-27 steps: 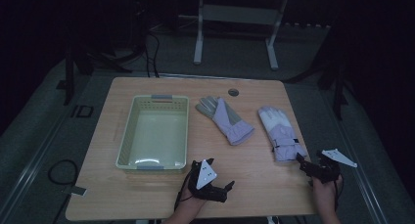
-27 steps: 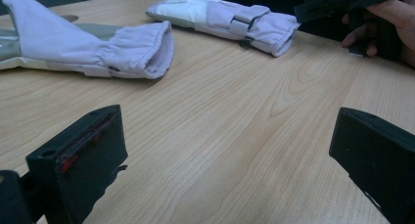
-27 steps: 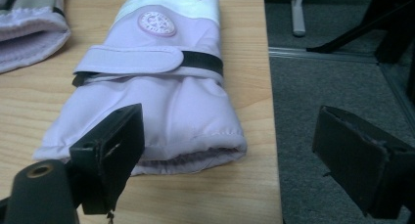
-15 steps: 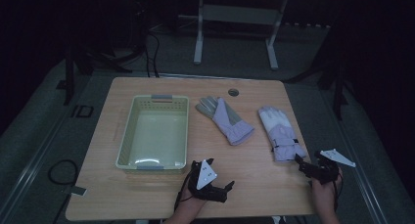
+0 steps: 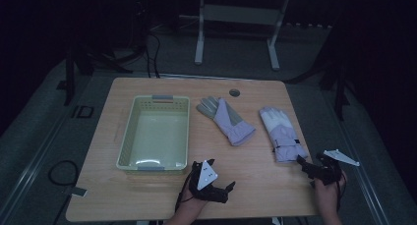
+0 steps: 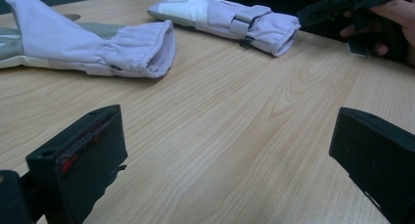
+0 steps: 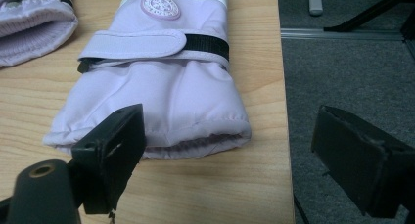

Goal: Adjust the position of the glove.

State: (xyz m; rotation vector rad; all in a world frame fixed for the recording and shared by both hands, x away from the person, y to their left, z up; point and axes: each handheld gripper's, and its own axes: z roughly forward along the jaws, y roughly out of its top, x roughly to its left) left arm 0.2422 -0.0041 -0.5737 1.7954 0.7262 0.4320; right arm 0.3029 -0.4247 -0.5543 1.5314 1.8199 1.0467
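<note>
Two lilac winter gloves lie on the wooden table (image 5: 255,185). The palm-up glove (image 5: 226,119) (image 6: 93,45) rests mid-table, the other glove (image 5: 281,134) (image 7: 166,97) to its right. My left gripper (image 5: 223,188) (image 6: 225,155) sits low near the front edge, open, with bare wood between its jaws and both glove cuffs ahead. My right gripper (image 5: 304,165) (image 7: 240,155) is open at the table's right edge. Its jaws stand just short of the right glove's cuff opening, the left jaw overlapping the cuff in the right gripper view.
A pale green plastic basket (image 5: 129,136), with nothing in it, stands on the left half of the table. A round cable hole (image 5: 234,92) sits near the back edge. The table's right edge (image 7: 284,111) drops to grey floor beside the right glove.
</note>
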